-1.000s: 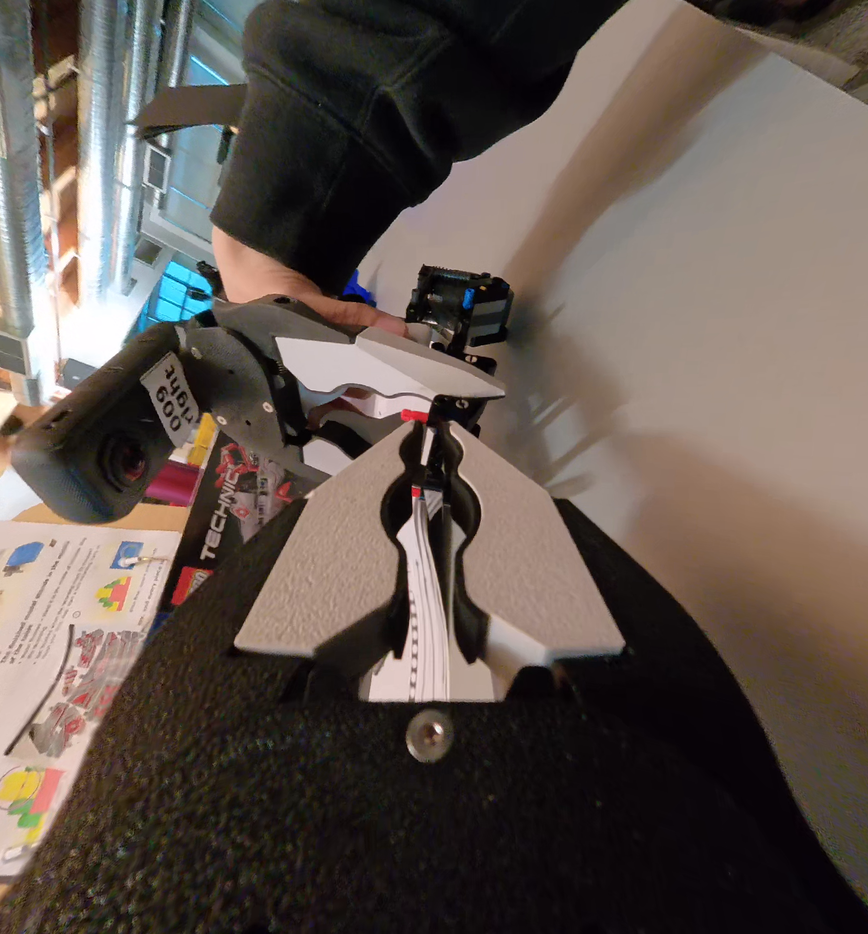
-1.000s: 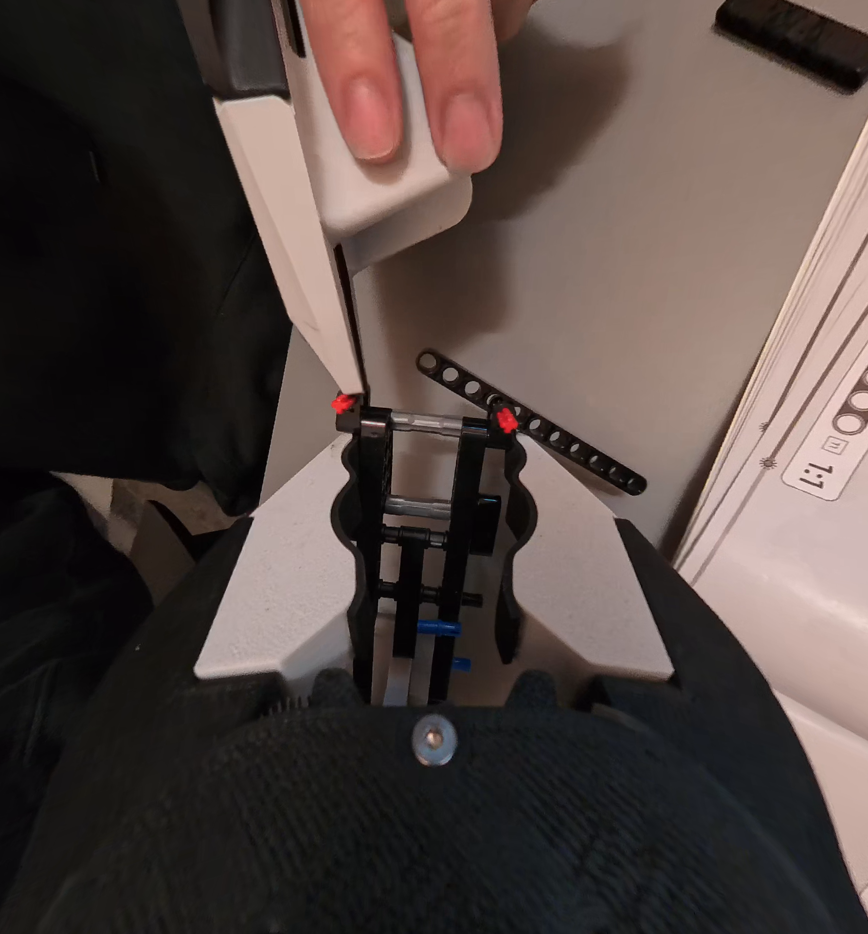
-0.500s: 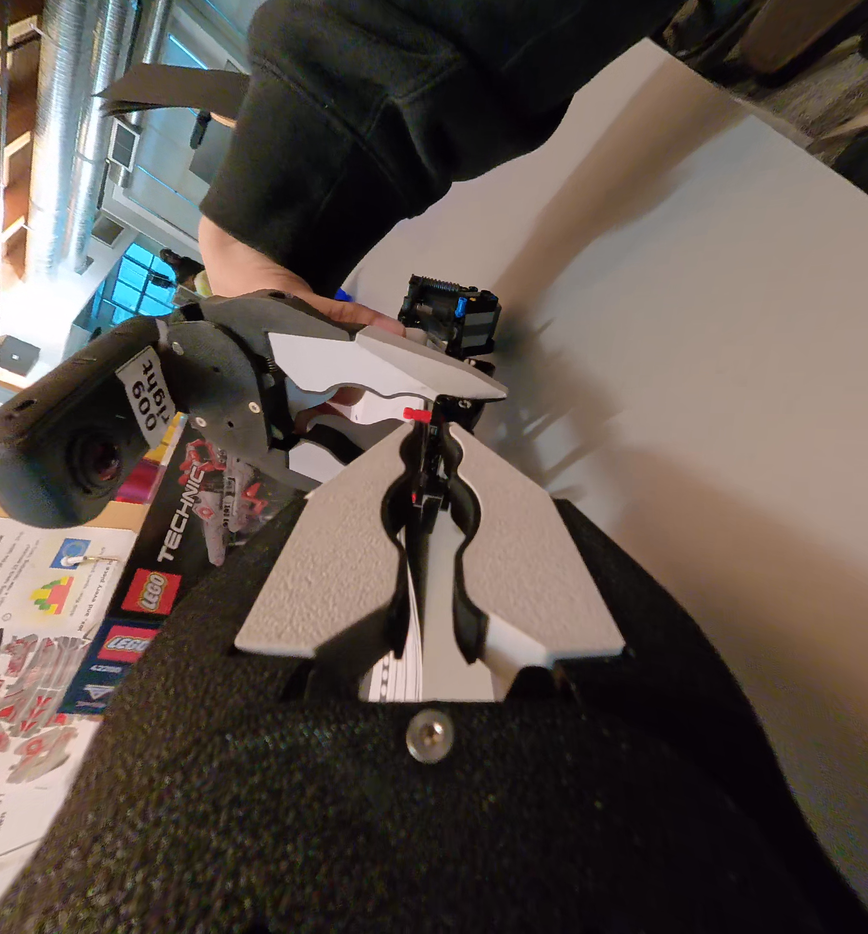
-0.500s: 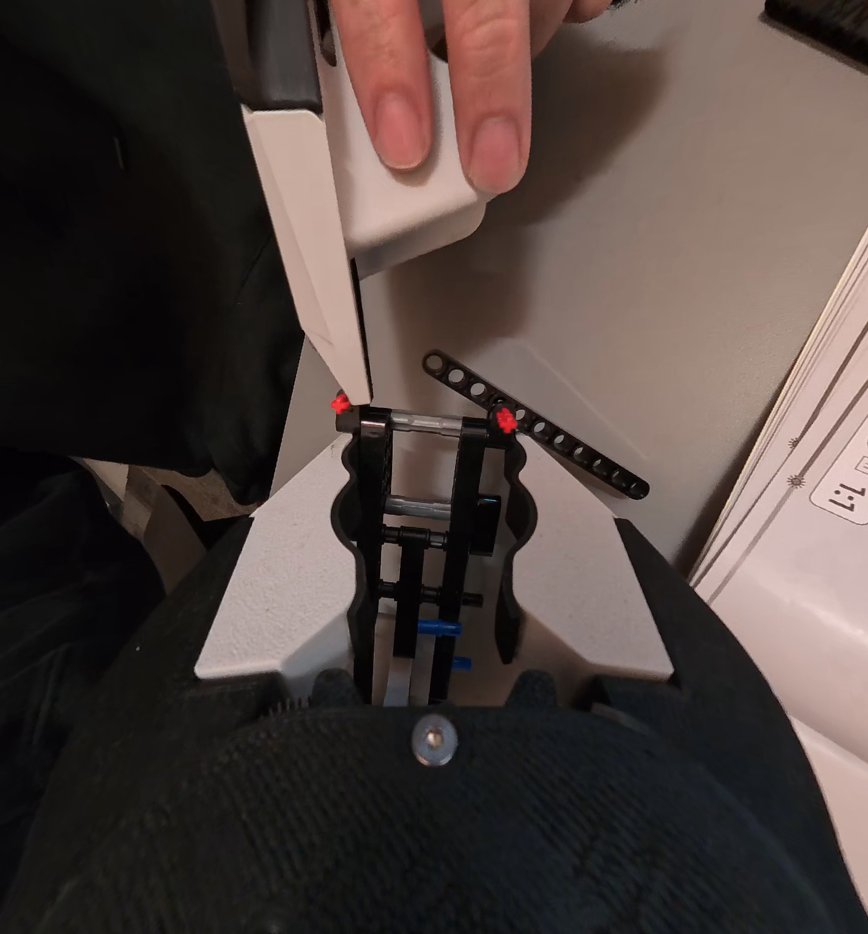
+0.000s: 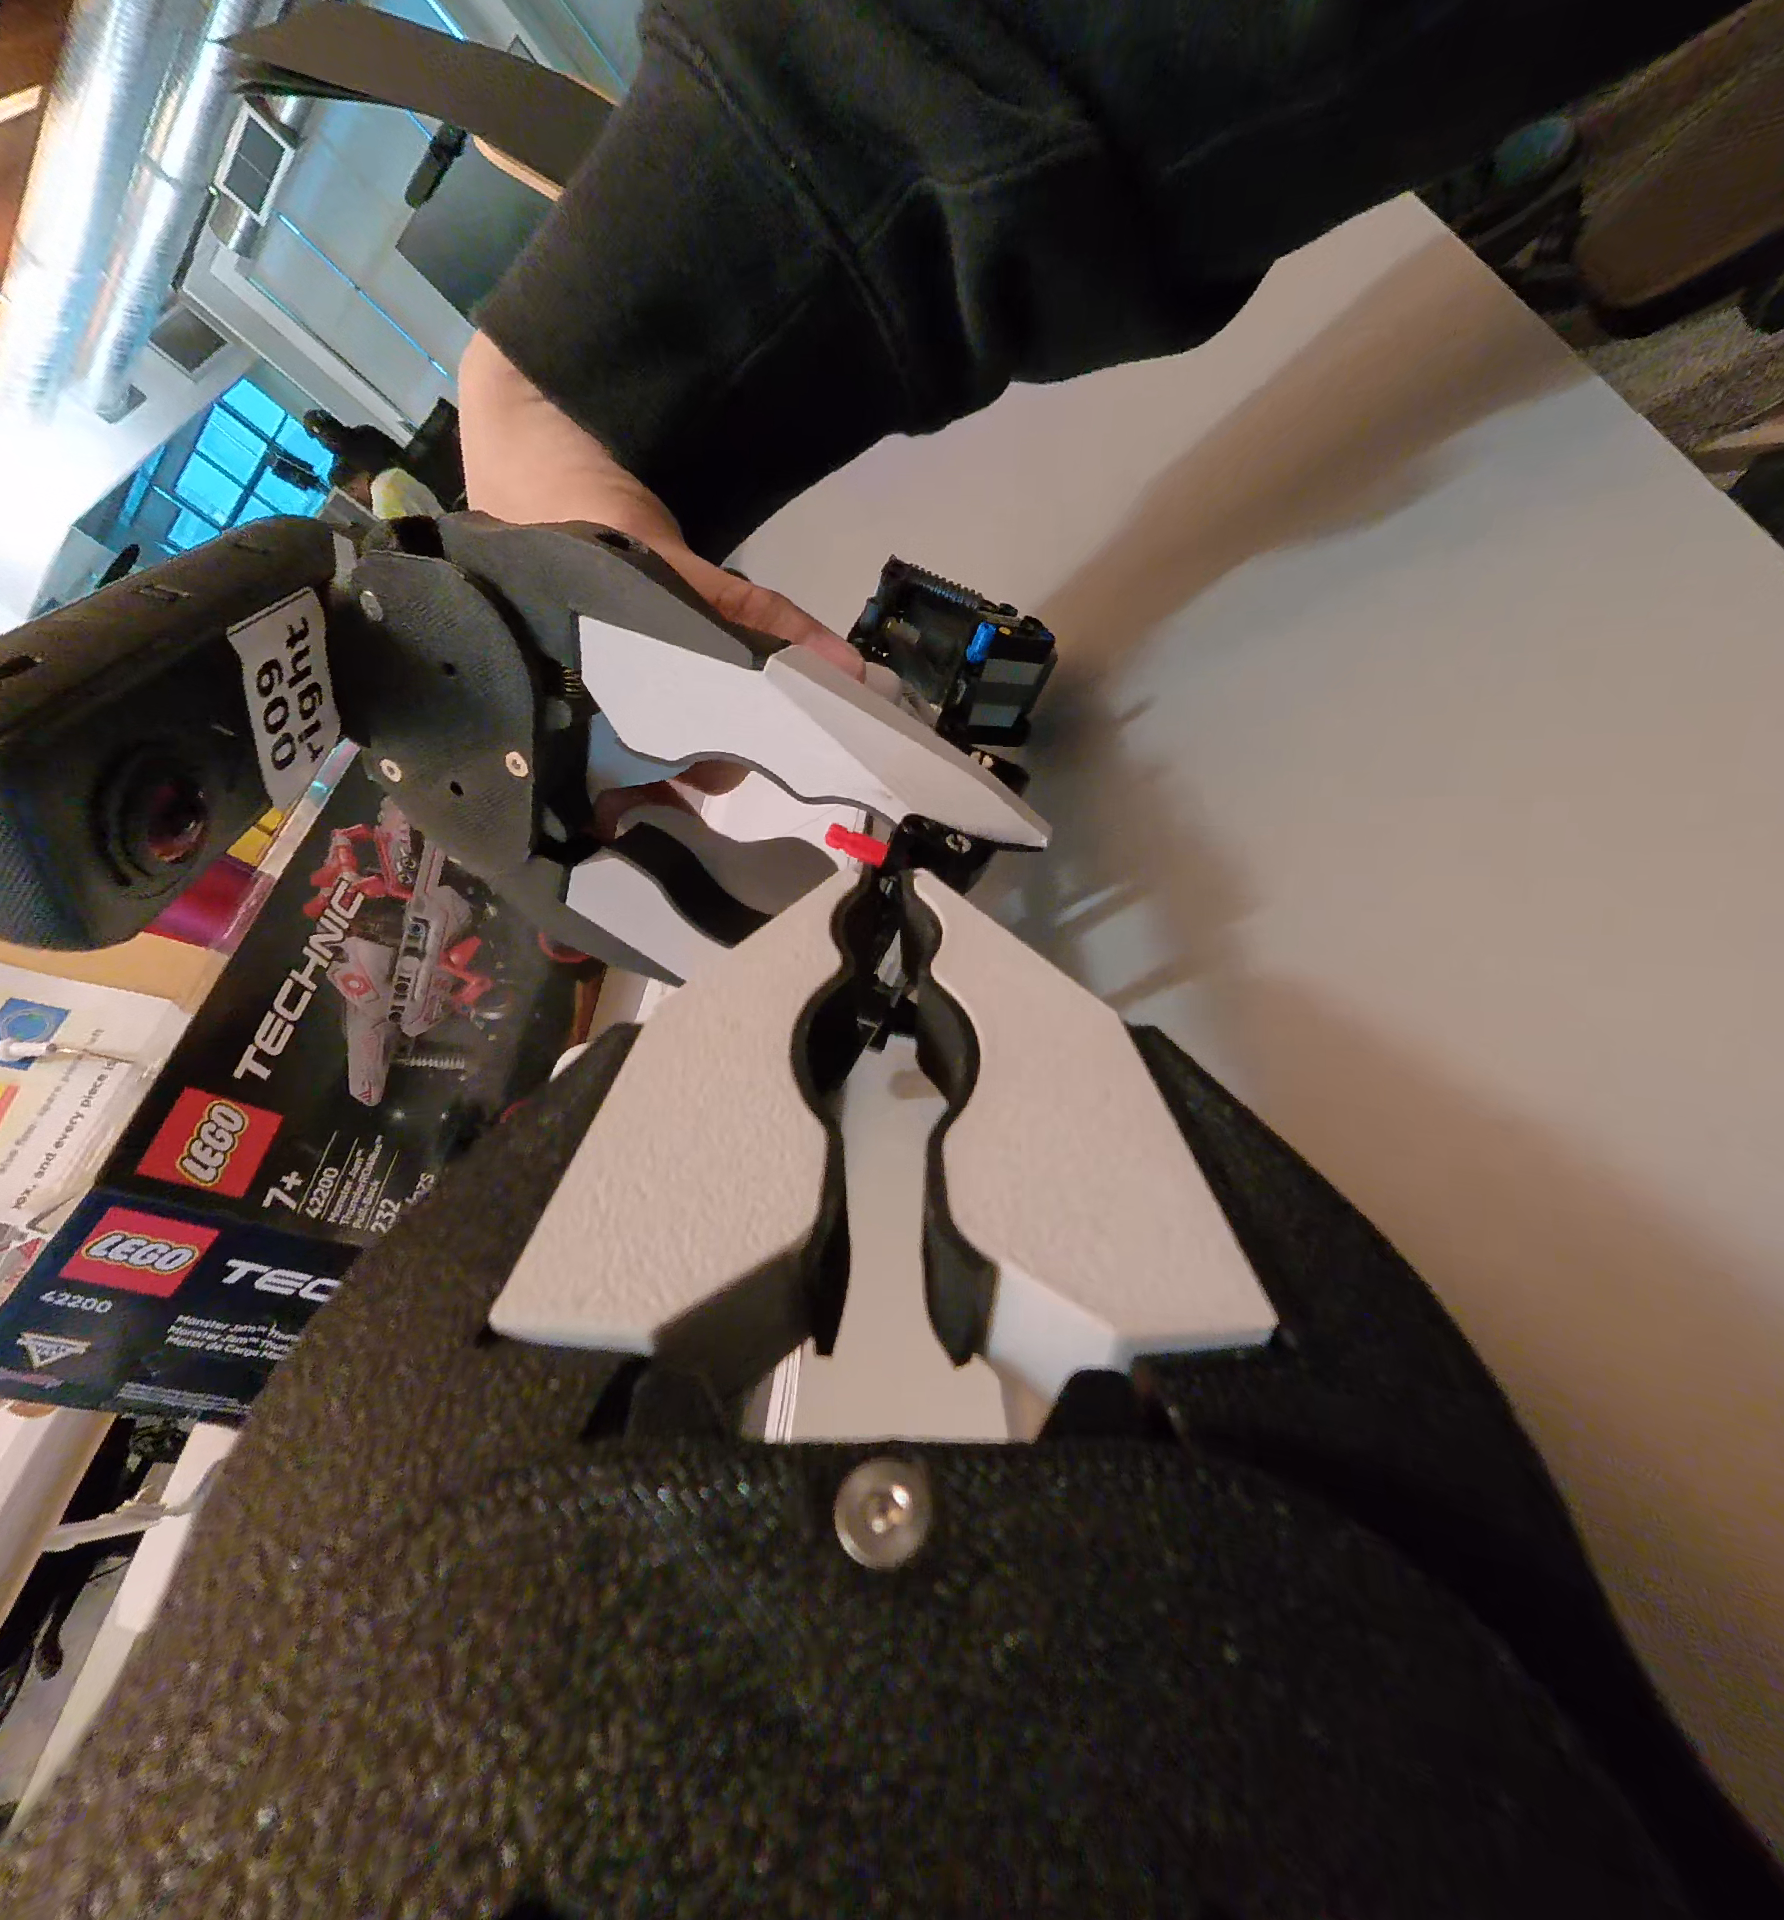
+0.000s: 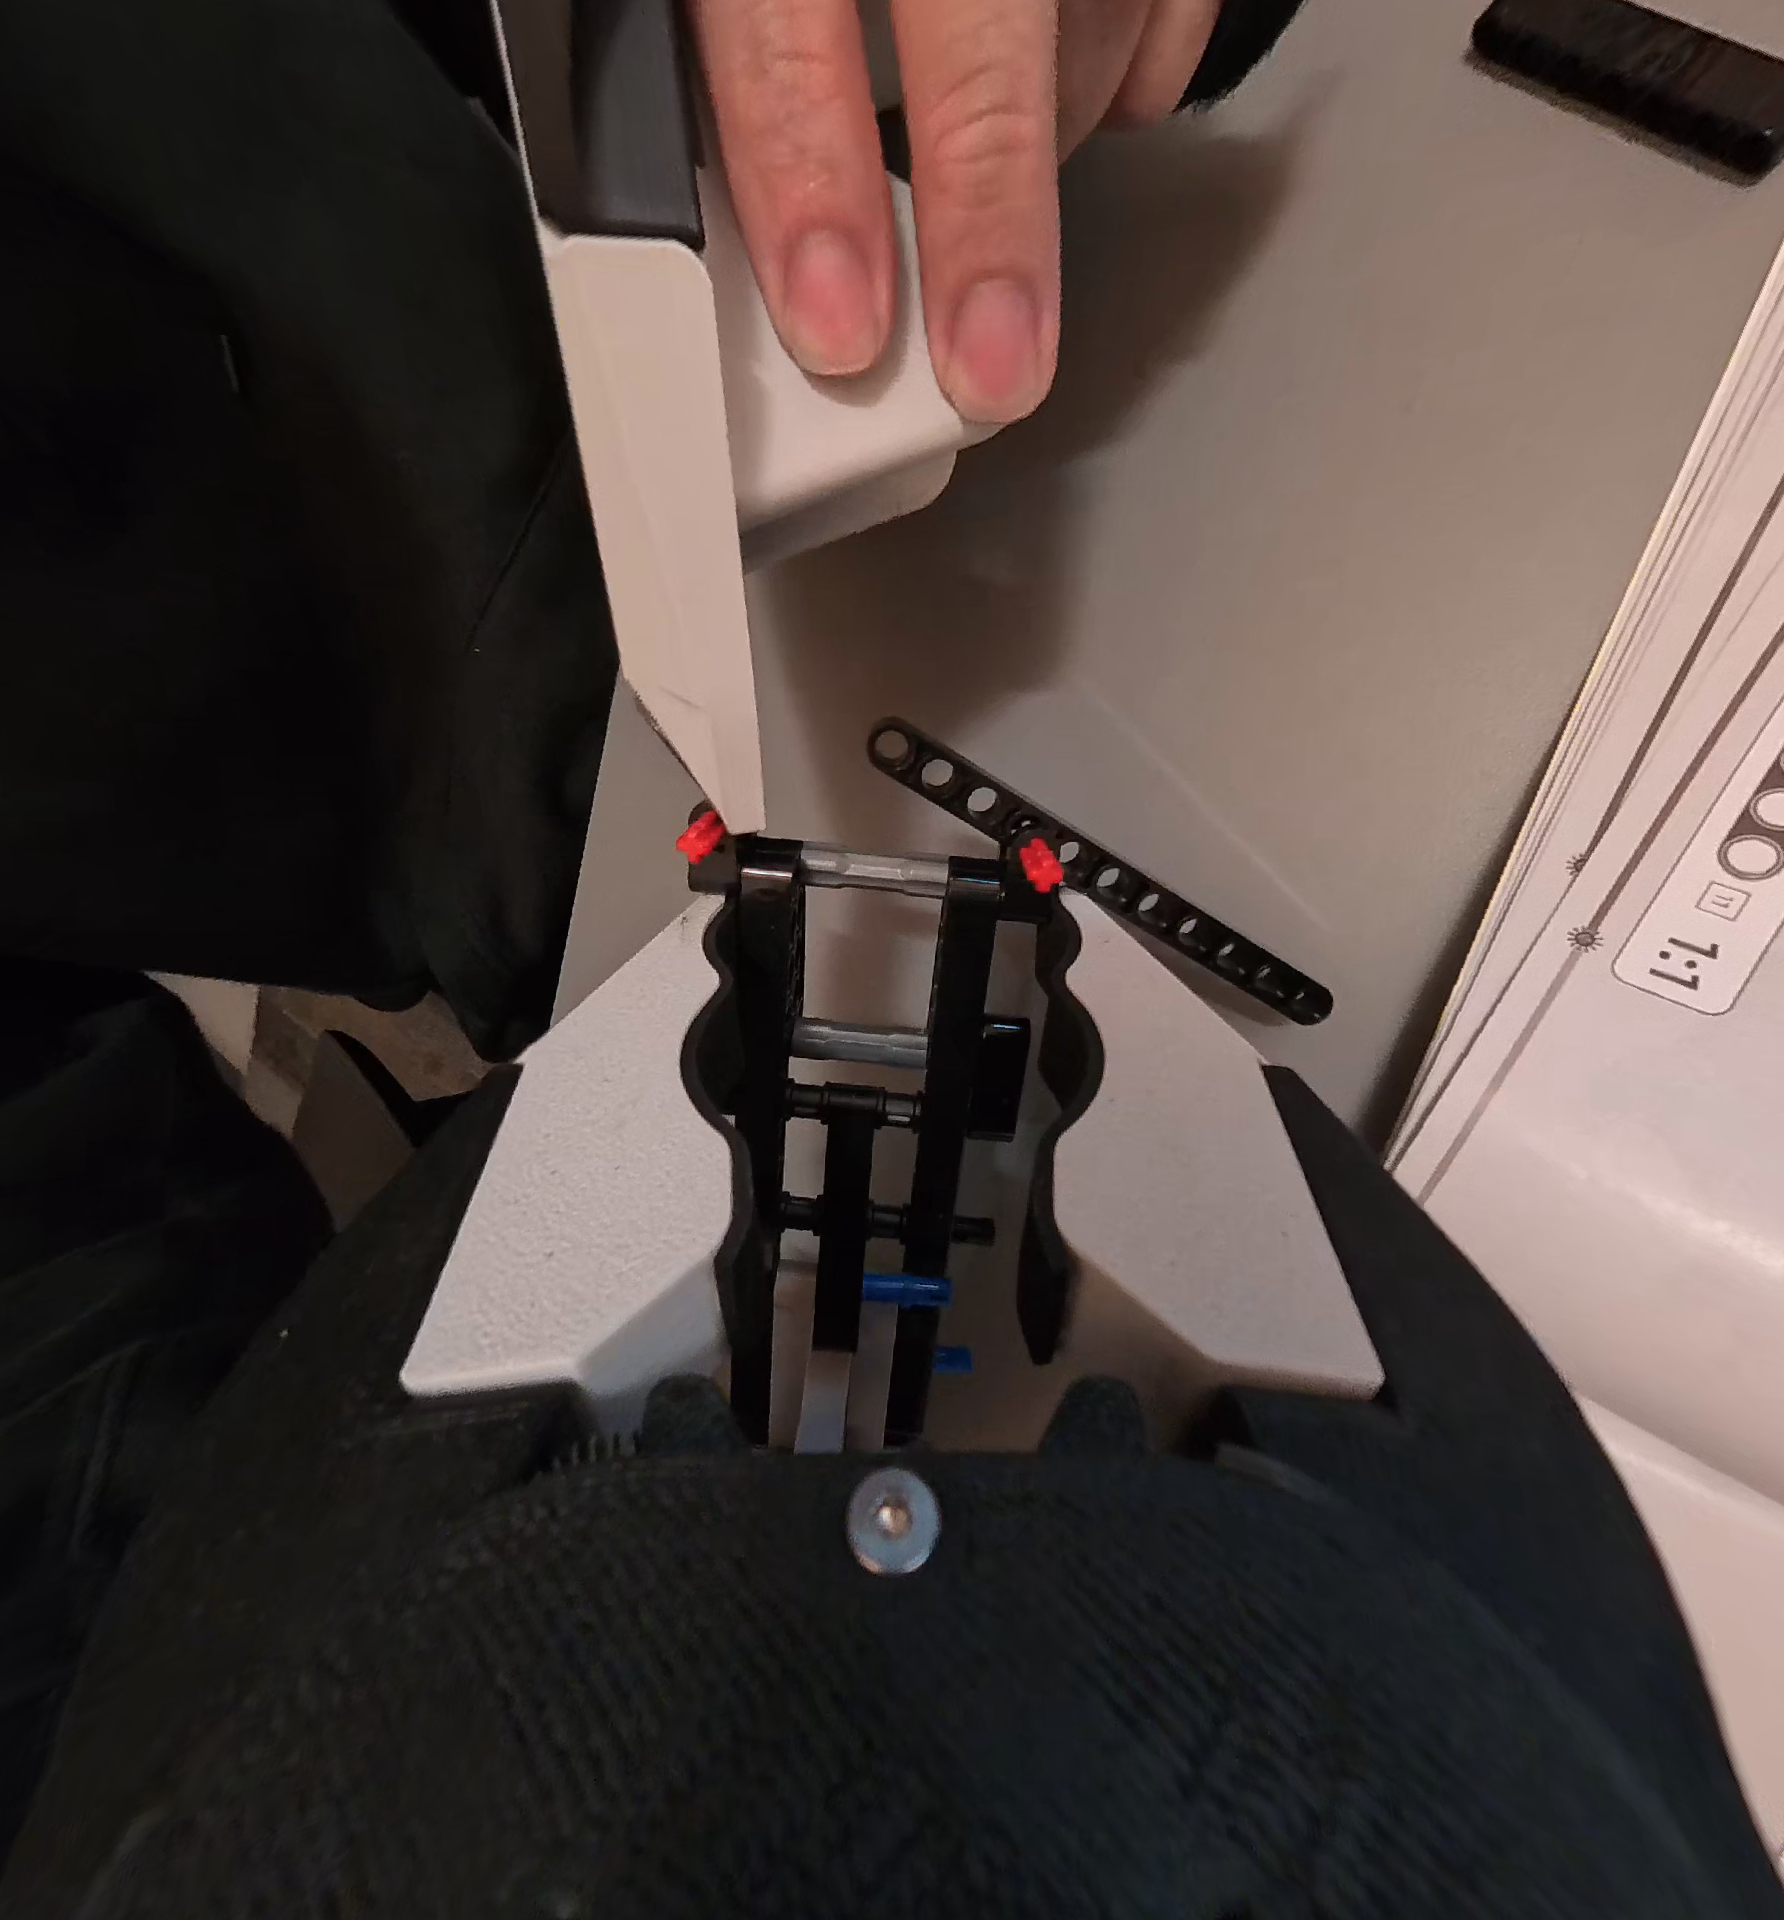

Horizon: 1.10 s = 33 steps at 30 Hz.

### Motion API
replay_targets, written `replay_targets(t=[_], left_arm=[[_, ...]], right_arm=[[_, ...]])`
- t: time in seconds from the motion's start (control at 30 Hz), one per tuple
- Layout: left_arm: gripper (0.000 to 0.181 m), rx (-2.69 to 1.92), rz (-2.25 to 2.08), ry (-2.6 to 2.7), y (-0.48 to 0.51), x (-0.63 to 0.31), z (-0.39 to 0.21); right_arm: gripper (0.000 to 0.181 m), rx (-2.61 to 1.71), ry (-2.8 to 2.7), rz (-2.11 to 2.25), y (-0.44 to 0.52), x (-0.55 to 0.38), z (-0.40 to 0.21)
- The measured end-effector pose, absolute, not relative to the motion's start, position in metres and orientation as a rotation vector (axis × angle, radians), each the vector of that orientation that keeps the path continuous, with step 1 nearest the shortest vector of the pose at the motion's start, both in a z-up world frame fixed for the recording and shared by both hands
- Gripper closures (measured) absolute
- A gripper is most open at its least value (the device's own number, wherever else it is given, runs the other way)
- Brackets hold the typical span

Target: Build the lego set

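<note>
Left gripper (image 5: 883, 894) at black frame's (image 5: 945, 847) red pin (image 5: 852, 840)

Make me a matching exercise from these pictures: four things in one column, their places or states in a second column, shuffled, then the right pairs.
Things:
1. black frame assembly
2. long black beam
3. instruction booklet
4. set box

Places:
A. lying loose on the table
B. clamped between the right gripper's fingers
C. right edge of the right wrist view
D. left side of the left wrist view

Pairs: 1-B, 2-A, 3-C, 4-D
</note>
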<state>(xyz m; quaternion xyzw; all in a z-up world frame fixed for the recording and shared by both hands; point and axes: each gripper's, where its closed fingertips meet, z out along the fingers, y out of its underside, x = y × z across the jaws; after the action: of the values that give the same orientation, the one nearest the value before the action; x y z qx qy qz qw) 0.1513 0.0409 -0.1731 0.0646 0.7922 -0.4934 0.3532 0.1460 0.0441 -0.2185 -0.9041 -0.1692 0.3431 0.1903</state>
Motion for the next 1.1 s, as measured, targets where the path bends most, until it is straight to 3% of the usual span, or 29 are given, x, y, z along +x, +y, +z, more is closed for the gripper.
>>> replay_targets(t=[0.3,0.77,0.83,0.9,0.93,1.03,1.1], left_arm=[[0.164,0.084,-1.314,2.094,0.064,0.153,-0.177],[0.158,-1.298,-2.037,2.254,0.082,0.176,-0.185],[0.161,-1.421,-2.128,2.281,0.078,0.174,-0.19],[0.181,-1.487,-2.168,2.293,0.078,0.174,-0.196],[0.18,-1.517,-2.158,2.296,0.078,0.175,-0.201],[0.158,-1.542,-2.246,2.339,0.071,0.167,-0.201],[0.158,-1.539,-2.261,2.357,0.066,0.165,-0.201]], right_arm=[[0.126,-2.556,-0.435,0.902,0.043,0.146,-0.221],[0.126,-2.701,-0.413,0.166,0.055,0.156,-0.237],[0.126,-2.695,-0.444,0.098,0.056,0.156,-0.237],[0.126,-2.693,-0.458,0.023,0.057,0.158,-0.236],[0.126,-2.69,-0.469,0.008,0.057,0.156,-0.236],[0.126,-2.683,-0.485,-0.017,0.057,0.155,-0.236],[0.126,-2.679,-0.483,-0.022,0.057,0.155,-0.235]])
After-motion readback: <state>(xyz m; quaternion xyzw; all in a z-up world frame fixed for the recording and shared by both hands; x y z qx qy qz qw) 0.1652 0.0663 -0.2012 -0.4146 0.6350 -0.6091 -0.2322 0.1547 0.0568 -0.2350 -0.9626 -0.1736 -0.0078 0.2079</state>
